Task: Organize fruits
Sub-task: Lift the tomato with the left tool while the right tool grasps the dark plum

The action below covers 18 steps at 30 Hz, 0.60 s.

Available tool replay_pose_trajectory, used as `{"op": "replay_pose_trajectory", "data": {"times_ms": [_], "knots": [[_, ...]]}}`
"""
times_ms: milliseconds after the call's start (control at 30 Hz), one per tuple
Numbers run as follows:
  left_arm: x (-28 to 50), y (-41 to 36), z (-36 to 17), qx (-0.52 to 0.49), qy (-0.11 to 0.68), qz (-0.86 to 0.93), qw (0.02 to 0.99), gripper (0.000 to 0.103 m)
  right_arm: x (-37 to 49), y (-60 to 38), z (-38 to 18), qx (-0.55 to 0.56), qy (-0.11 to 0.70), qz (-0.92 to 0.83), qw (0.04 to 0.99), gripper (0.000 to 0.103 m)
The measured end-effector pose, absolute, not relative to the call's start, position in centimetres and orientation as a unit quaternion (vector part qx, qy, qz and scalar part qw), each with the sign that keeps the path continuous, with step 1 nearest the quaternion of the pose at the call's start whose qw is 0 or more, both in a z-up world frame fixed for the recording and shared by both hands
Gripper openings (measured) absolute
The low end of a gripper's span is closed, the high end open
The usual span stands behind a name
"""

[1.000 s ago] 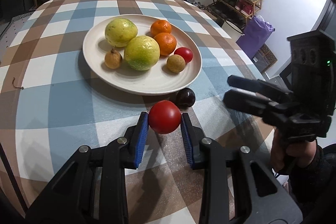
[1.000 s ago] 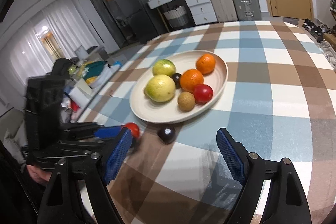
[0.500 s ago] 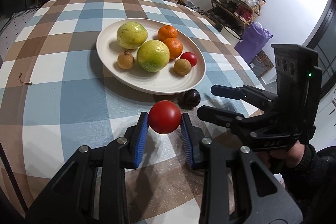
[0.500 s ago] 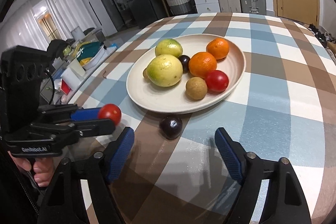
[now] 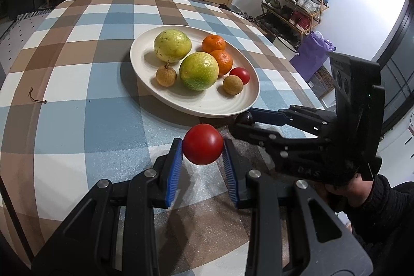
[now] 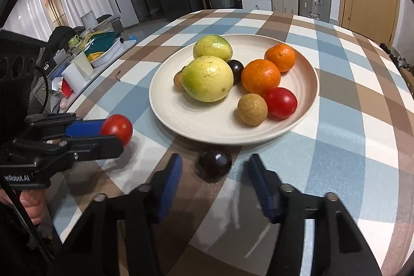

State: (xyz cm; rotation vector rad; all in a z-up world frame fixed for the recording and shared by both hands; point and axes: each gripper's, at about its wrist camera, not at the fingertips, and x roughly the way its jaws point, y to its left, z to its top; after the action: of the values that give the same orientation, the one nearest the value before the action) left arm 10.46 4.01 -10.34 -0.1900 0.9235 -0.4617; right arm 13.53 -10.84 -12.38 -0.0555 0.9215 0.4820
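Observation:
My left gripper (image 5: 202,146) is shut on a red tomato (image 5: 203,144) and holds it above the table, just short of the cream plate (image 5: 214,105); it also shows in the right wrist view (image 6: 116,129). The plate holds two yellow-green fruits (image 6: 207,79), two oranges (image 6: 260,76), a red tomato (image 6: 280,102), brown longans (image 6: 252,109) and a dark plum (image 6: 236,68). Another dark plum (image 6: 214,164) lies on the table at the plate's near rim. My right gripper (image 6: 214,172) is open, its blue fingers on either side of that plum, not touching it.
The table has a blue, brown and white checked cloth (image 5: 77,84). A small brown stem piece (image 5: 36,98) lies on it at the left. Suitcases, drawers and a shoe rack (image 5: 295,7) stand beyond the table.
My right gripper has moved forward and narrowed, so the loose dark plum now lies between its fingers. My left gripper has kept the red tomato and moved slightly nearer the plate.

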Motion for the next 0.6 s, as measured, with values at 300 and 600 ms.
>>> {"op": "replay_pose_trajectory", "data": {"times_ms": [300,600], "knots": [[10.7,4.9,-9.9,-0.09,0.436,-0.204,0.872,0.028,12.6,-11.7,-11.9,-0.033,0.428,0.219,0.876,0.026],[11.0,4.3,-9.5,-0.091,0.436,-0.196,0.874,0.028,11.2,-13.6,-11.1,0.0,0.423,0.222,0.879,0.026]]}}
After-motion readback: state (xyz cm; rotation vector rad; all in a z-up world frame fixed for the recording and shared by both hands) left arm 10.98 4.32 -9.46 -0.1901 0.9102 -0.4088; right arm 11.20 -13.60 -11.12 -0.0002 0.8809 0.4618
